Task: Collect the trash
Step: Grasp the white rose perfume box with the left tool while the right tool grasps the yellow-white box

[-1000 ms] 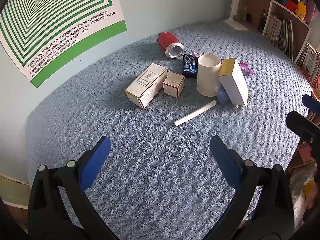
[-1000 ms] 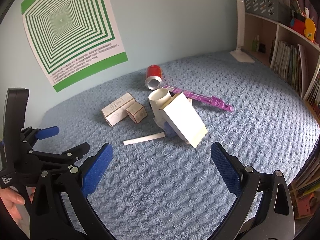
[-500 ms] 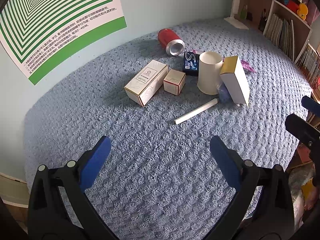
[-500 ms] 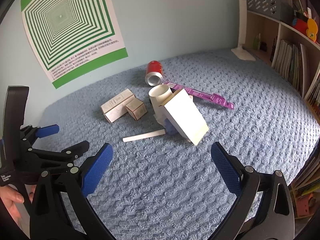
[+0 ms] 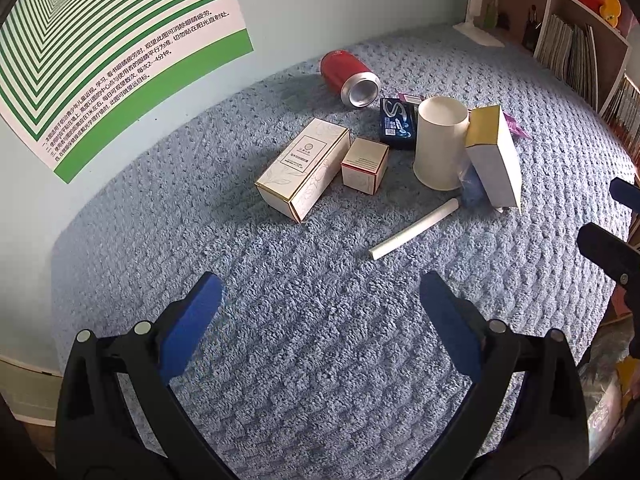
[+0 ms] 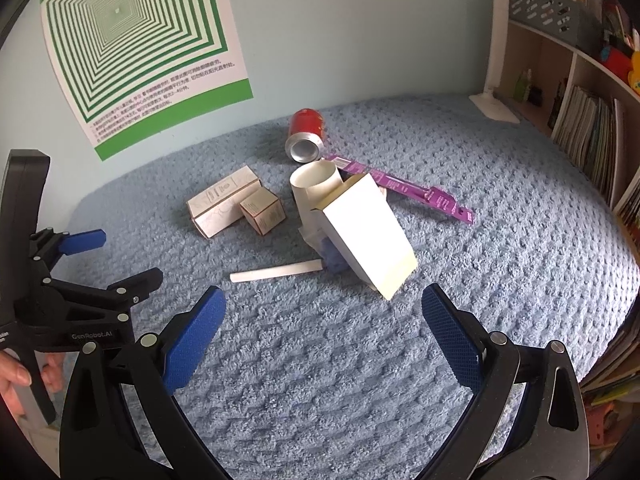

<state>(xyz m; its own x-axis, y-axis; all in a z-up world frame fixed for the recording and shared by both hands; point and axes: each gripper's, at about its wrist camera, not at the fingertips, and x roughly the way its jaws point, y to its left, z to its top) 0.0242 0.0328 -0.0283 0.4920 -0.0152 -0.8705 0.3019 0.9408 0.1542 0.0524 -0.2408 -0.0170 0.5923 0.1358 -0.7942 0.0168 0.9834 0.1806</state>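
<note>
Trash lies in a cluster on the blue textured mat (image 5: 320, 340): a red can (image 5: 350, 78) on its side, a long white box (image 5: 304, 168), a small square box (image 5: 365, 165), a dark blue packet (image 5: 397, 122), a white paper cup (image 5: 440, 148), a white box with a yellow end (image 5: 494, 156) leaning by the cup, a white stick (image 5: 414, 229) and a purple strip (image 6: 400, 186). My left gripper (image 5: 320, 316) is open and empty, short of the stick. My right gripper (image 6: 322, 328) is open and empty, near the leaning box (image 6: 366, 236).
A green-striped poster (image 6: 136, 48) hangs on the pale wall behind the mat. A wooden bookshelf (image 6: 592, 120) with books stands along the right side, with a white lamp base (image 6: 494, 106) at the mat's far corner. The left gripper shows at the left of the right wrist view (image 6: 84, 276).
Both grippers have moved slightly closer to the trash cluster. Both stay open and empty. The objects have not moved.
</note>
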